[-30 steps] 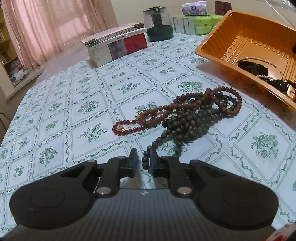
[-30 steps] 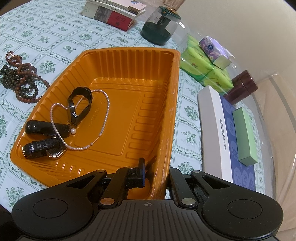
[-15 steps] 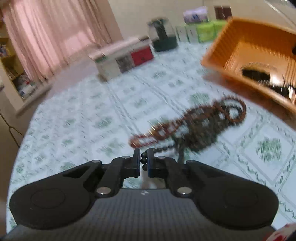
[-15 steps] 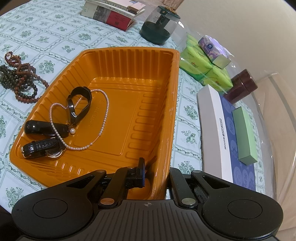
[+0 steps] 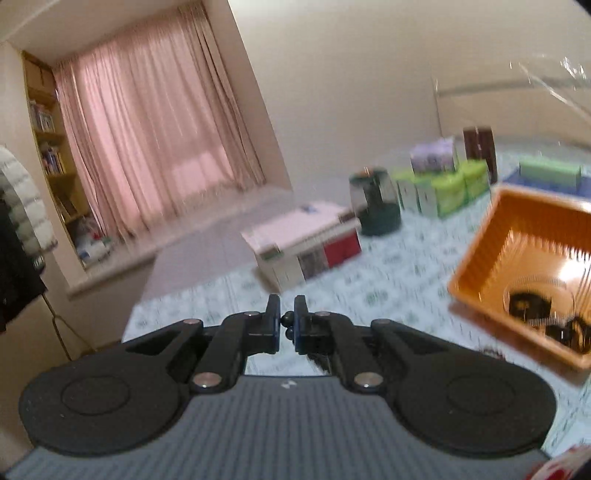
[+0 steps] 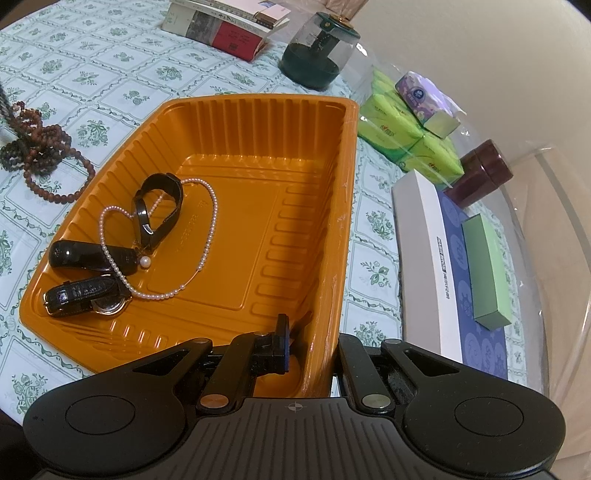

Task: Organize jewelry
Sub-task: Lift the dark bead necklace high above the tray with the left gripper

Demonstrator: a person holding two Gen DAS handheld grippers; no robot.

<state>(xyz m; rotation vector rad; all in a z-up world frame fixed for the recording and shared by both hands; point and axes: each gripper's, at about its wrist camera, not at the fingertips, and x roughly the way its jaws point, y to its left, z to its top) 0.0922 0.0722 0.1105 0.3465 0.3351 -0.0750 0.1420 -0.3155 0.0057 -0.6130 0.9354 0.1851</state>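
Floral-cloth table [image 6: 110,74], orange tray [image 6: 258,122], bead strands [image 6: 40,144], books [image 6: 221,26], perhaps tissue packs [image 6: 406,133]

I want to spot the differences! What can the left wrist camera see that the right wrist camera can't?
Only the left wrist view shows the pink curtains, a bookshelf and the left tool pinching dark beads. Only the right wrist view shows the pearl necklace, the brown bead pile on the tablecloth, and the right tool clamped on the tray's rim. Both show the orange tray, the books and green tissue packs.
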